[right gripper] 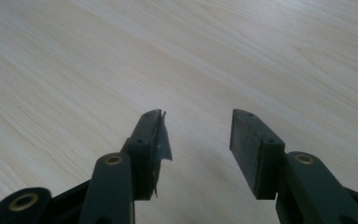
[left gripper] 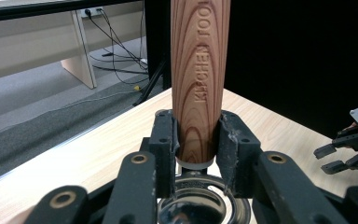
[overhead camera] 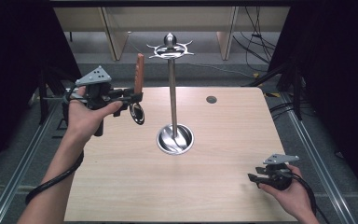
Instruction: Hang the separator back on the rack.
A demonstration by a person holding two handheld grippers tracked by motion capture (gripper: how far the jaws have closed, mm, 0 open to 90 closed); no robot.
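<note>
A ladle with a brown wooden handle [overhead camera: 140, 72] and a shiny metal bowl [overhead camera: 137, 113] is held upright at the table's far left. My left gripper [overhead camera: 136, 96] is shut on it where the handle meets the metal. In the left gripper view the handle [left gripper: 199, 79], stamped "KITCHEN TOOL", rises between the jaws of the left gripper [left gripper: 196, 151]. A metal utensil stand [overhead camera: 172, 93] with a hook ring on top rises from its round base [overhead camera: 175, 139] at the table's centre. My right gripper [overhead camera: 257, 179] rests open near the front right, also open in its own view [right gripper: 196, 135] over bare wood.
The light wooden table [overhead camera: 121, 186] has a small dark hole [overhead camera: 211, 99] at the far right. Table legs and cables lie on the grey floor beyond. Black curtains flank both sides. The right gripper [left gripper: 331, 158] appears far off in the left gripper view.
</note>
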